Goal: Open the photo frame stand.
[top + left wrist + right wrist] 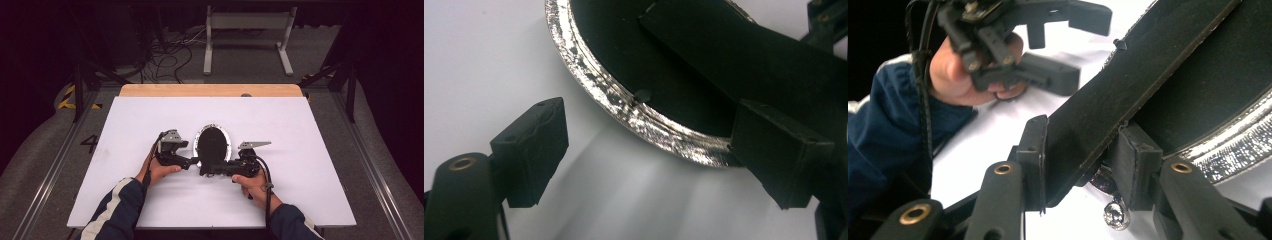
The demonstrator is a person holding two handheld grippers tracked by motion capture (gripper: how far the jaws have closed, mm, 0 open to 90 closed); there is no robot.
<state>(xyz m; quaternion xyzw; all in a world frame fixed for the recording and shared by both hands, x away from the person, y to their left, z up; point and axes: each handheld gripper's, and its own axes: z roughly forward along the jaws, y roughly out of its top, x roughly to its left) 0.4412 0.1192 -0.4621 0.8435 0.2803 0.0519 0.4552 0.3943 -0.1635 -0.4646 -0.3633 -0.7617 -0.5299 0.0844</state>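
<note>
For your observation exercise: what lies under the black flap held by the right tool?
Under the black flap, the mirror's dark glass and silvery rim show, plus a small shiny knob. The flap hides the rest of the glass.

Two black handheld grippers work at one white-topped table (300,150): the left gripper (192,161) and the right gripper (206,170), each carried by one of two hands and each topped by one grey three-cornered plate. Between them lies a single oval black mirror-like plaque with one shiny silver rim (212,145), fitted with one flat black stand strap (1128,85). One small silver bead (1115,215) hangs below it.
</note>
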